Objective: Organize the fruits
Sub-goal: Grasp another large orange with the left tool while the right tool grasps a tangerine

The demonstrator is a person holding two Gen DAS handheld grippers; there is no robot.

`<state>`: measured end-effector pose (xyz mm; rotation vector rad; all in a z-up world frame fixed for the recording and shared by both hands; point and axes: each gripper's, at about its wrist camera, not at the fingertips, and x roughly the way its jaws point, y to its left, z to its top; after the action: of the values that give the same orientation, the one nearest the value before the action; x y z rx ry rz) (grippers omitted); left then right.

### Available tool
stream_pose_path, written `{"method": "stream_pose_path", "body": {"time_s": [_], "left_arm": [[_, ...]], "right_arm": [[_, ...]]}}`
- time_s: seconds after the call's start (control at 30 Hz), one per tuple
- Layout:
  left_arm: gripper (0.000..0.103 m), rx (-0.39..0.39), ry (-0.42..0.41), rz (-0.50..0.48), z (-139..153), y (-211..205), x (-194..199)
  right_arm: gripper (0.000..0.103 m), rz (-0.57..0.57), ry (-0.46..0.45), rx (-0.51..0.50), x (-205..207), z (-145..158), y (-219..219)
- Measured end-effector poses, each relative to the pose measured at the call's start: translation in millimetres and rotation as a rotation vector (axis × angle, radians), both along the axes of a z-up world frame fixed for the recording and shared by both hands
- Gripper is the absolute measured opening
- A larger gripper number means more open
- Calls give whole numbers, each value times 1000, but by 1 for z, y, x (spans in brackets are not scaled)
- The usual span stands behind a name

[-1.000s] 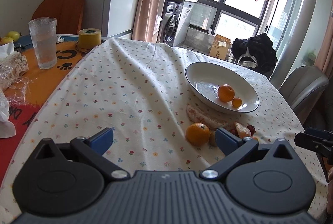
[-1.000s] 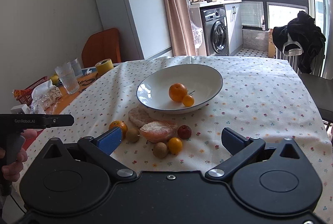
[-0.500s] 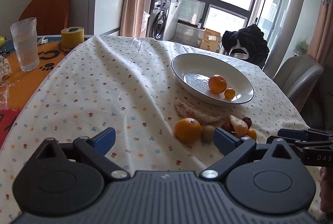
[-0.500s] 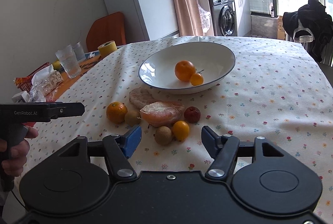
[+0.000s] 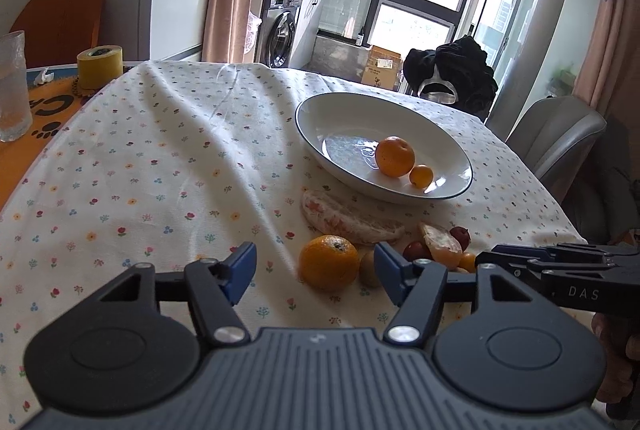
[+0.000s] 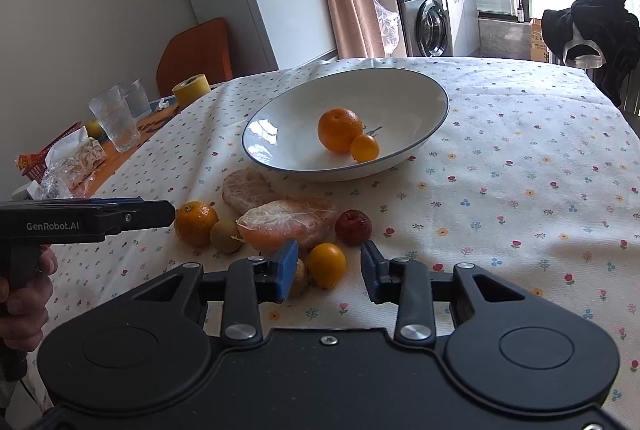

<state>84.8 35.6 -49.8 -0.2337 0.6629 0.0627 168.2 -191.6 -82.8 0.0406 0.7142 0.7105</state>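
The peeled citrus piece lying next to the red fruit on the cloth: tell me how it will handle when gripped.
The peeled citrus piece shows bare membrane and pith, so it is probably soft; a hard squeeze may burst it. It lies broad and flat on the tablecloth, so it should not roll. The open right gripper looks narrower than its long side, so gripping across the short side seems safer.

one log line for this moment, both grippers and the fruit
left gripper open near orange | right gripper open around small orange | bowl holds two oranges
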Motion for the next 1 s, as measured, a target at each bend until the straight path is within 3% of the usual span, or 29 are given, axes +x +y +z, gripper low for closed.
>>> {"method": "stream_pose_path", "body": {"time_s": [0.27, 0.47, 0.53, 0.6, 0.63, 1.0], "left_arm": [[46, -46, 16, 7, -10, -3, 19], [44, -42, 35, 35, -20, -7, 25], [44, -38, 49, 38, -23, -7, 25], [44, -33, 54, 34, -25, -6, 25], [38, -30, 56, 33, -25, -6, 25], [38, -12, 14, 40, -8, -10, 10]], "right_arm": [[31, 4, 31, 7, 14, -10, 5], [29, 27, 21, -15, 13, -15, 7], [22, 28, 21, -20, 13, -15, 7], [22, 27, 30, -13, 14, -14, 4], [22, 25, 31, -11, 13, -14, 3], [21, 14, -6, 7, 7, 0, -3]]}}
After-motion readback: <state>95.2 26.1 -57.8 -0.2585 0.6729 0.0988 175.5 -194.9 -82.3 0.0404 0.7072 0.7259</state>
